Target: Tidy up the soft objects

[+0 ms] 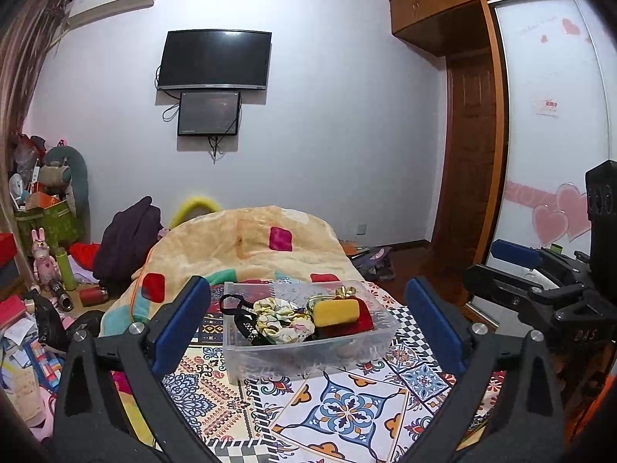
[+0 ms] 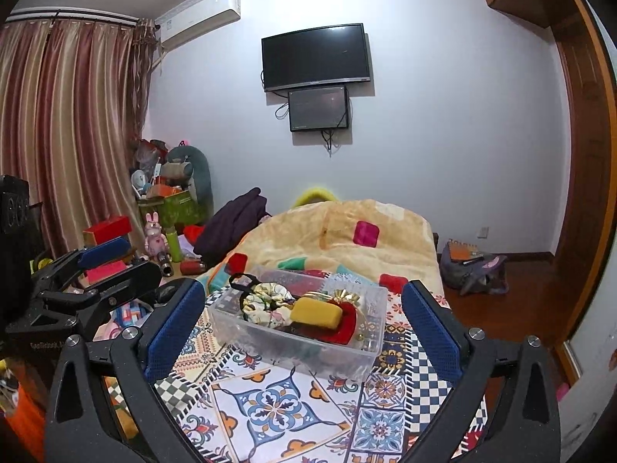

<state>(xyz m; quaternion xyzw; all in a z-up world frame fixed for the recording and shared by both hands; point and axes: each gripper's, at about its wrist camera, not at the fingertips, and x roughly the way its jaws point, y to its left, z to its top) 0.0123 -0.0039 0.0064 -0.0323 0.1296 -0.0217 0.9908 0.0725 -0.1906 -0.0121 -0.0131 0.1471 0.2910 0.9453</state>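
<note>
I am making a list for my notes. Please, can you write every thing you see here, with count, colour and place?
bin: 1, clear plastic, on patterned cloth
yellow pouch: 1, in bin, on top
red pouch: 1, in bin, under the yellow pouch
floral scrunchie: 1, cream, in bin
black band: 1, bin's left side
blanket: 1, beige, behind bin
patterned cloth: 1, multicolour, under bin
television: 1, black, wall
left hand-held gripper: open
right hand-held gripper: open

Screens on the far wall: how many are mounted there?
2. A large dark TV hangs high on the wall; a smaller monitor sits directly below it, overlapping its bottom edge. Both appear off. None seem hidden.
</note>
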